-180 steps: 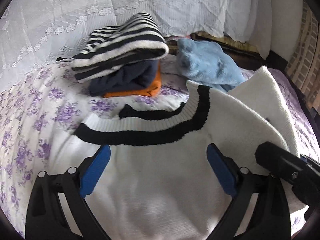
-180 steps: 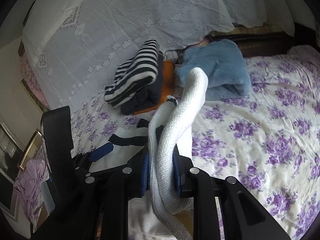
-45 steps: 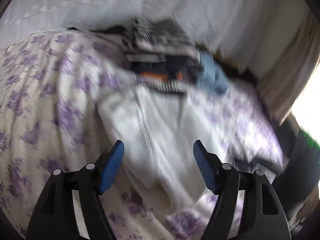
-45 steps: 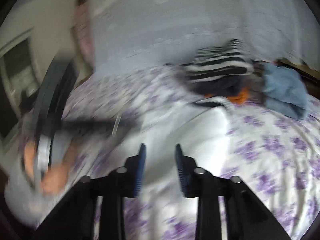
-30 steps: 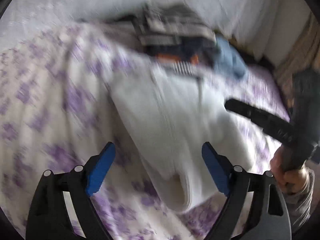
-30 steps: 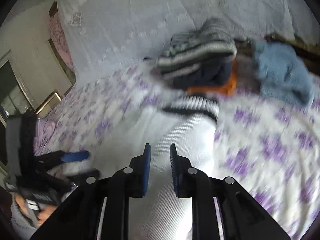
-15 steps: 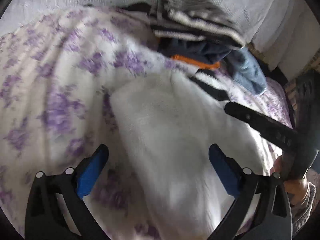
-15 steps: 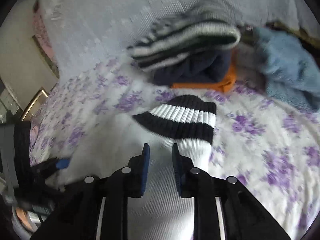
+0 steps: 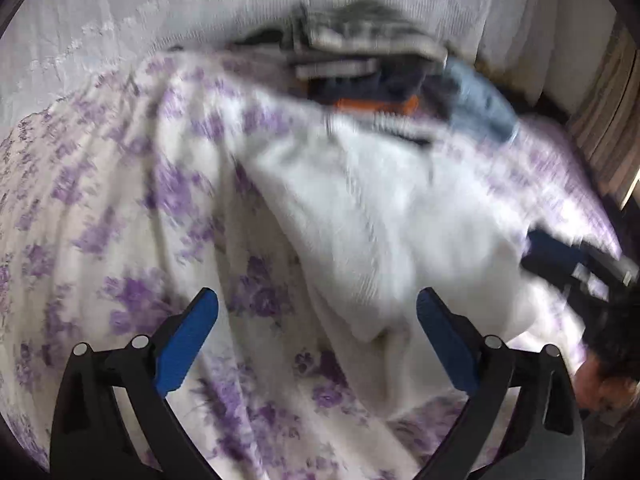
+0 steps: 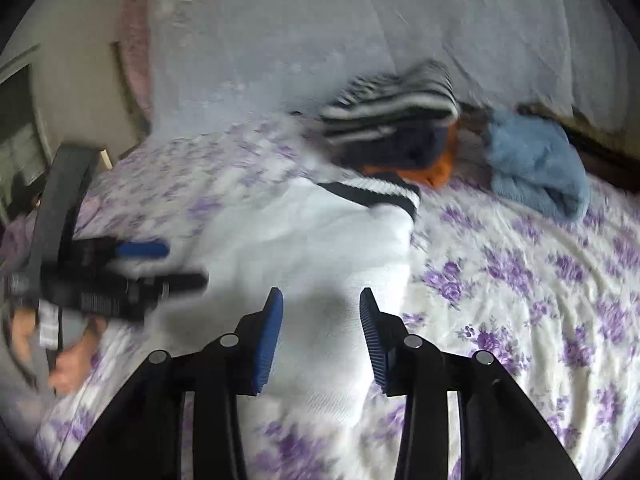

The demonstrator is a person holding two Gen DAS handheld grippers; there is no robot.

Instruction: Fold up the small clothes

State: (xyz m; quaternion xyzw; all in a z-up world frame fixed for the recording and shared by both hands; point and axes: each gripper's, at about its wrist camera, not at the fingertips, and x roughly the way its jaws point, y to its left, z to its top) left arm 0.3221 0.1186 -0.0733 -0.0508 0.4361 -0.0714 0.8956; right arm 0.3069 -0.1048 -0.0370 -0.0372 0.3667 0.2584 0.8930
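The left gripper (image 9: 316,324) stands with its blue pads spread wide over the bed, holding nothing; between them lie the floral bedspread (image 9: 120,208) and the near lower edge of the white sweater (image 9: 360,220). The right gripper (image 10: 320,320) has its jaws opening, the pads standing clear of the white knit that lies below and between them. Both views are smeared by motion, the left wrist view worse, so the sweater's knit texture and its edges are hard to make out there, and its black-and-white striped band shows only as a dark blur at the far end. The right wrist view shows that band (image 10: 376,190) much more plainly, lying at the far end of the sweater next to the stack of folded clothes (image 10: 396,128): a striped piece on top, a dark one under it, an orange one at the bottom. It also shows the light blue garment (image 10: 536,164) beside the stack, and the left gripper at the left edge in a blurred hand (image 10: 68,356). The left wrist view shows the right gripper only as a dark shape at the right edge. The sweater lies on the bedspread as a long, narrow folded shape, with its near end cut off behind the right gripper's fingers.
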